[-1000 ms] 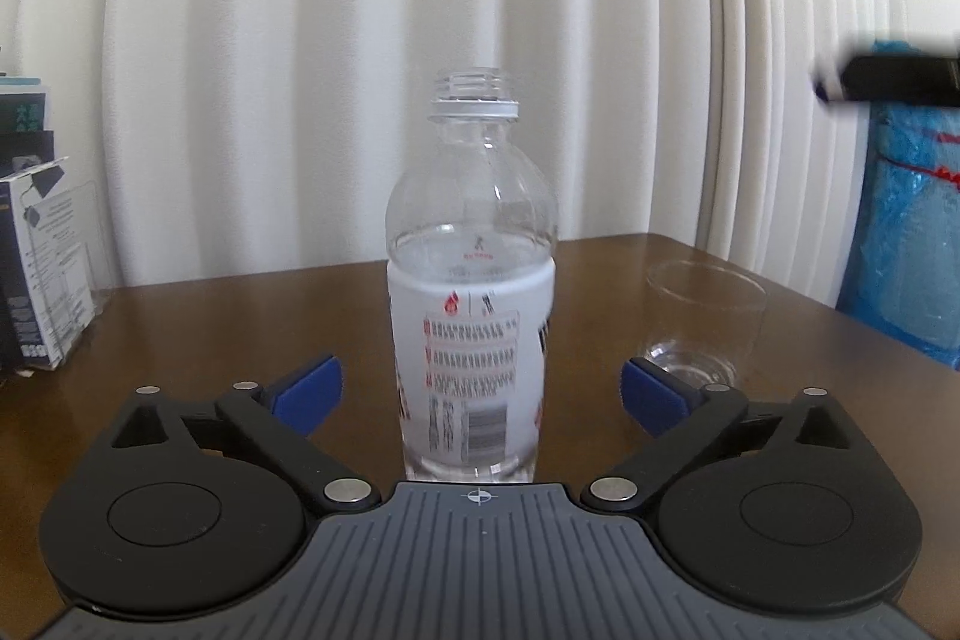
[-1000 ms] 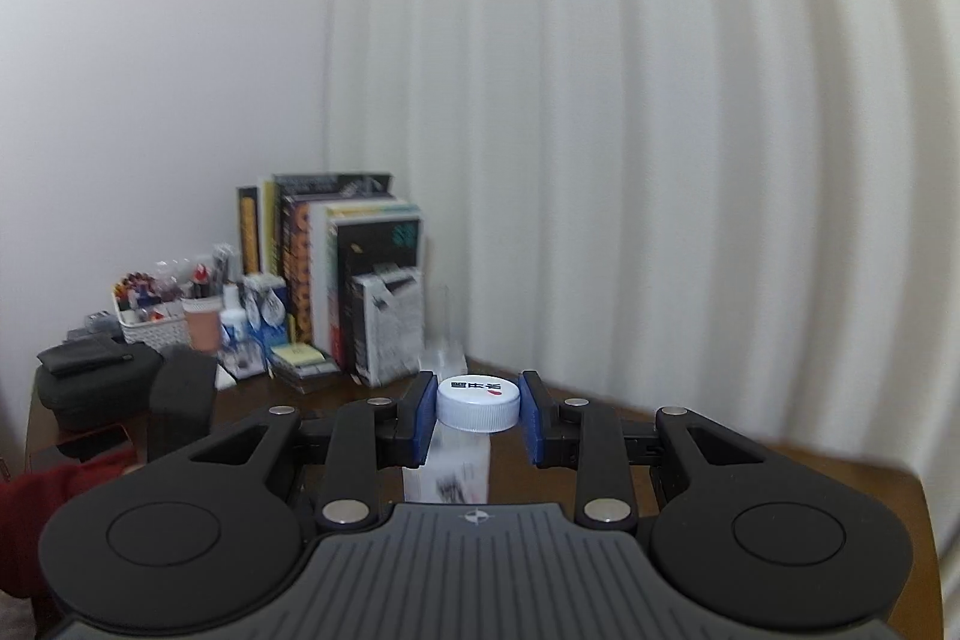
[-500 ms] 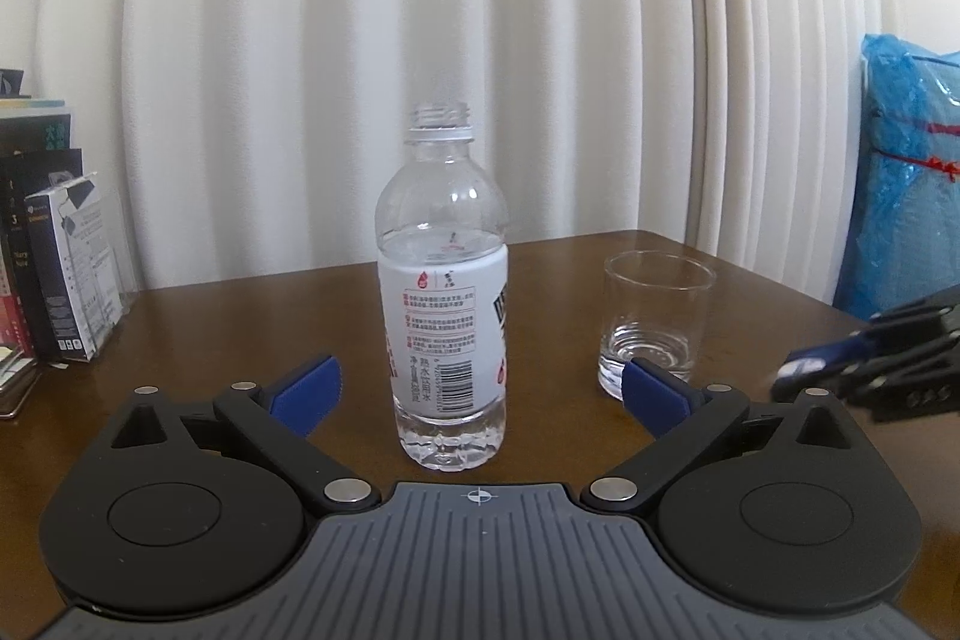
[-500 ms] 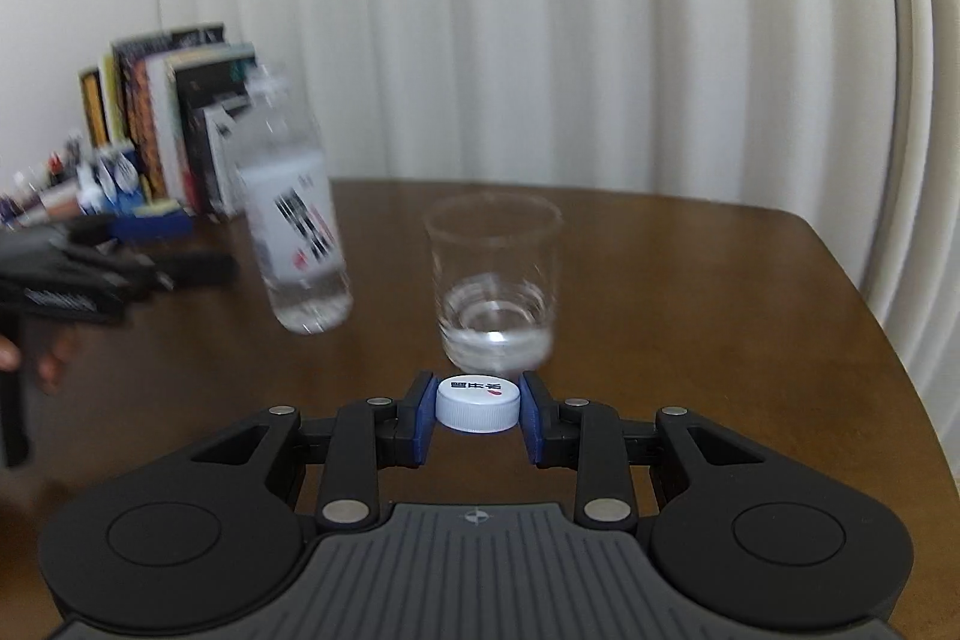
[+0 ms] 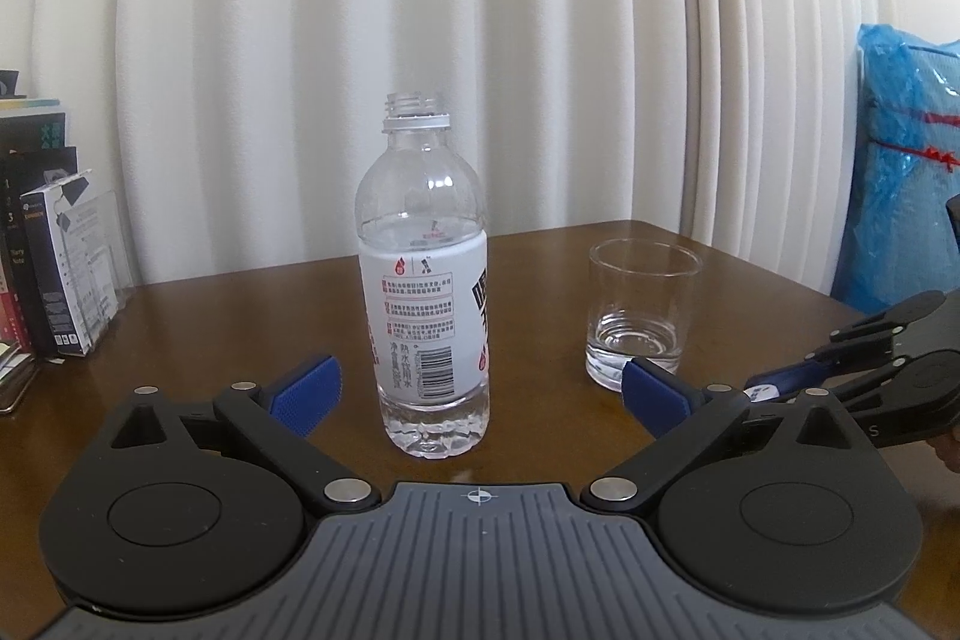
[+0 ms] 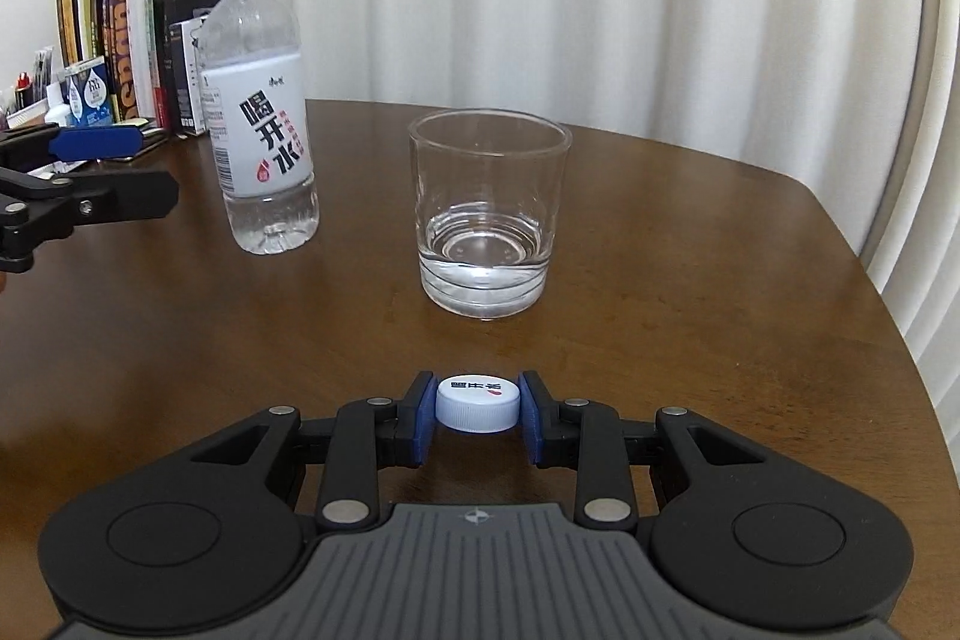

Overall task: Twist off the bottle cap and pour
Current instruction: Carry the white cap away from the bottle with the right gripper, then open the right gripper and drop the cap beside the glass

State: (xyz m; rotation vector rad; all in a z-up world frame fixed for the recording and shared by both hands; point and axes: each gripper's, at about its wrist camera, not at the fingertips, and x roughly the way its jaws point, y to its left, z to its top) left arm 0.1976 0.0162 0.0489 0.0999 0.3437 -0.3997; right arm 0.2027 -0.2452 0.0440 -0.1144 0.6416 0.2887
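Observation:
An uncapped clear water bottle [image 5: 423, 280] with a white label stands upright on the brown table, half full. It also shows in the right wrist view [image 6: 261, 112]. My left gripper [image 5: 477, 391] is open, its blue pads either side of the bottle and short of it, not touching. My right gripper [image 6: 478, 415] is shut on the white bottle cap [image 6: 478, 403], low over the table near the front of a clear glass [image 6: 489, 214]. The glass [image 5: 639, 313] holds a little water. The right gripper appears at the right edge of the left wrist view [image 5: 762, 391].
Books and small boxes [image 6: 150, 34] stand at the table's far left, also in the left wrist view [image 5: 54, 244]. A blue plastic bag [image 5: 906, 160] sits beyond the table's right side. White curtains hang behind. The table's rounded edge [image 6: 888, 340] runs on the right.
My left gripper has drawn back from the bottle, open throughout. My right gripper has carried the cap down from above the bottle to low over the table in front of the glass.

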